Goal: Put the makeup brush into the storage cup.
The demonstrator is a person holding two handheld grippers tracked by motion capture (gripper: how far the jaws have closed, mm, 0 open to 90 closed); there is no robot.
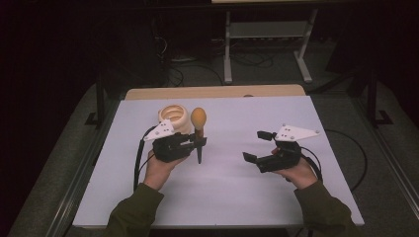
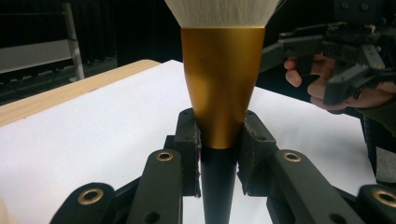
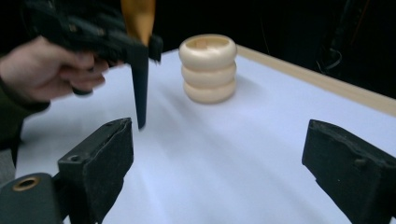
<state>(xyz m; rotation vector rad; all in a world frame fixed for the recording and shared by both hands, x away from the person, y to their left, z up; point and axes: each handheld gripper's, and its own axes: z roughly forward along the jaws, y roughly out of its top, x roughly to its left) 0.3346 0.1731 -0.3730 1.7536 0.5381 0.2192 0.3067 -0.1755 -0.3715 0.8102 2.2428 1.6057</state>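
Left tool (image 1: 196, 143) grips upright brush (image 1: 198, 129).

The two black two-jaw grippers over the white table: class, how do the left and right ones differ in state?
1. The left gripper is shut on the makeup brush with a gold ferrule and black tapered handle; the right gripper holds nothing.
2. The left gripper's jaws pinch close together; the right gripper's jaws stand wide apart.
Both are black, hand-held, and carry a grey plate on top.
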